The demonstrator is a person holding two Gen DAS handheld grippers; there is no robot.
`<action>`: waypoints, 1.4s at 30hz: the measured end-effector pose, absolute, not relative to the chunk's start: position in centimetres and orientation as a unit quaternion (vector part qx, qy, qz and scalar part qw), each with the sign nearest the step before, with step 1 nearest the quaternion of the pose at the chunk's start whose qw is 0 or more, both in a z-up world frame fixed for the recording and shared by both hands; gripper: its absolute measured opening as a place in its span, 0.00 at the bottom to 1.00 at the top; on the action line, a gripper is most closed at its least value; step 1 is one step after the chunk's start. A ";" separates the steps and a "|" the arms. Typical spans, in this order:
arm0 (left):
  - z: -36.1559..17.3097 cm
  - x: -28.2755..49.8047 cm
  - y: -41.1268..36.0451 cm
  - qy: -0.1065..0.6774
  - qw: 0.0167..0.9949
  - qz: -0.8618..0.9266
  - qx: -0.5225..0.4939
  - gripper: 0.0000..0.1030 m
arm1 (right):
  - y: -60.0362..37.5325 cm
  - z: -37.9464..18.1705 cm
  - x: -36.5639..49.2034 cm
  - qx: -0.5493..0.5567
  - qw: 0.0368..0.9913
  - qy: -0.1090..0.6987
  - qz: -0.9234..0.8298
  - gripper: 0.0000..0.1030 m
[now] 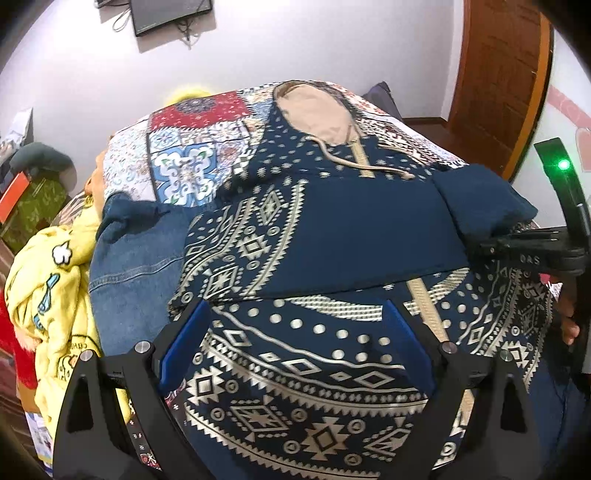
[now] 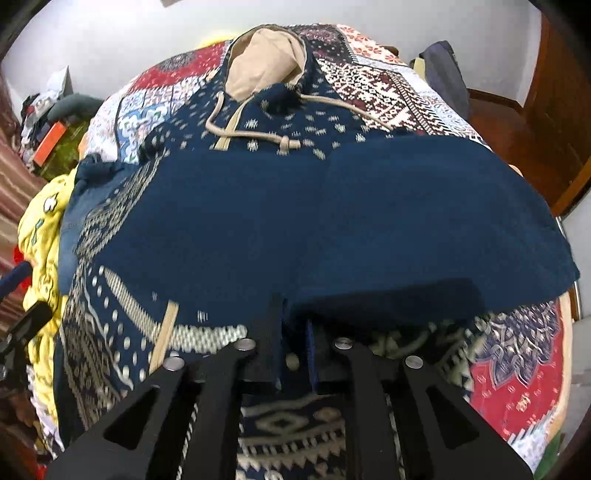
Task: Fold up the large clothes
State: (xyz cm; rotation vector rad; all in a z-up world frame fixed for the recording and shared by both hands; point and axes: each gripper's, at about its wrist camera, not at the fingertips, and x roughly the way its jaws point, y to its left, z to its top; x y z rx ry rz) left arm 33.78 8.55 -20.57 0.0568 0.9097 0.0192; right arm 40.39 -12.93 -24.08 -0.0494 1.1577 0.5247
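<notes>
A navy hoodie [image 1: 306,332] with a silver tribal print and a beige-lined hood [image 1: 321,114] lies on the bed, hood at the far end. A plain navy sleeve [image 1: 369,229] is folded across its chest. My left gripper [image 1: 295,325] is open and hovers over the hoodie's lower front, holding nothing. My right gripper [image 2: 293,343] is shut on the edge of the navy sleeve [image 2: 295,229], which drapes across the chest; it also shows in the left wrist view [image 1: 517,243] at the right. The hood [image 2: 266,59] and drawstring [image 2: 255,138] lie beyond.
A patchwork bedspread [image 1: 192,147] covers the bed. Denim jeans [image 1: 136,266] and a yellow garment [image 1: 51,288] lie to the left. A wooden door [image 1: 502,74] stands at the far right, and a wall screen [image 1: 170,14] hangs above.
</notes>
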 end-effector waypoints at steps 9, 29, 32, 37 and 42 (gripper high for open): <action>-16.9 36.1 1.7 0.420 0.905 -0.070 0.026 0.91 | -19.7 -18.5 37.4 -0.027 0.858 0.464 0.218 0.42; -22.1 44.1 -24.2 0.420 0.842 -0.260 0.219 0.82 | -35.3 -20.3 38.7 0.046 0.886 0.460 0.049 0.51; -24.5 45.3 -26.5 0.429 0.827 -0.265 0.248 0.78 | -36.3 -21.1 38.5 0.055 0.882 0.466 0.043 0.51; -27.6 47.3 -28.0 0.416 0.846 -0.216 0.253 0.36 | -37.1 -21.6 37.8 0.075 0.880 0.467 0.043 0.51; -25.8 47.9 -27.1 0.413 0.865 -0.215 0.189 0.05 | -36.6 -21.6 37.5 0.058 0.882 0.467 0.038 0.51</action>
